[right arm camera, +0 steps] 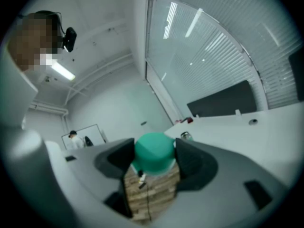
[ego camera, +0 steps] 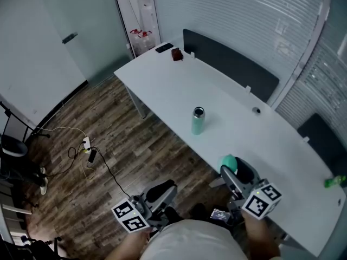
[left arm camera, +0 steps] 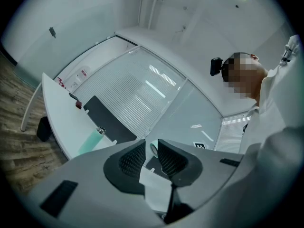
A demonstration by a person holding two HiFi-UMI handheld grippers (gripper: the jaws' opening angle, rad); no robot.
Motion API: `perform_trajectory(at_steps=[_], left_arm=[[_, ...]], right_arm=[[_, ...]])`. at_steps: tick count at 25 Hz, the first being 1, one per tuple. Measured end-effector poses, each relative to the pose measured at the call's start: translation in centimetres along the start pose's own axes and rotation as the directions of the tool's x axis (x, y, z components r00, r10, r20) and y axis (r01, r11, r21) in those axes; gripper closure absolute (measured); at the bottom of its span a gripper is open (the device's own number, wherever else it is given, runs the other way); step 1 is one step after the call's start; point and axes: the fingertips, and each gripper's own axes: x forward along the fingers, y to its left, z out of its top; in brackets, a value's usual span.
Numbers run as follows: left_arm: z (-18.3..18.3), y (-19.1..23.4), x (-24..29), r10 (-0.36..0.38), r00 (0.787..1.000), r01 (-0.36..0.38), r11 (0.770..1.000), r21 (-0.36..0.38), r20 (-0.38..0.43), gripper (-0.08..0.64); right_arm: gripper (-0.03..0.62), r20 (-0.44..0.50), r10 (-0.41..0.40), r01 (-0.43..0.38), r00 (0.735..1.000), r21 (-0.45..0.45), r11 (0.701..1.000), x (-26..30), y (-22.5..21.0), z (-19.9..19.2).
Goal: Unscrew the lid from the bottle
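Our left claw (ego camera: 164, 190) hangs off the near edge of the table (ego camera: 162, 85), over the wooden floor (ego camera: 124, 156). Its jaws stand narrow with a slim gap and nothing gripped; what shows teal through that gap looks like something farther off, not a thing between the pads. Ahead of this claw and to its right, well apart from it, the bottle (ego camera: 198, 121) stands upright on the tabletop with its metal neck bare, so we judge the lid to be already off. Farther right, our right claw (ego camera: 234, 169) is clamped on the green lid (ego camera: 229, 162), one pad on each side of it. The bottle sits ahead of this claw and a little to its left, clear of it. Below the held lid we see floorboards rather than table. The main risk we see is a drop: if the pads ease, or the rounded lid slides out of them, it would land on the floor and roll away. The other risk is the bottle itself, since it is open and neither claw holds it, so a brush from either claw could tip it.
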Motion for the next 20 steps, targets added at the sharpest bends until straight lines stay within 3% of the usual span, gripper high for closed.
perform_trajectory(at_steps=[20], left_arm=[[0.2, -0.1, -1.5, -0.018, 1.0, 0.018, 1.0, -0.017, -0.015, 0.471]], right_arm=[[0.313, -0.001, -0.046, 0.046, 0.999, -0.041, 0.998, -0.7, 1.6, -0.6]])
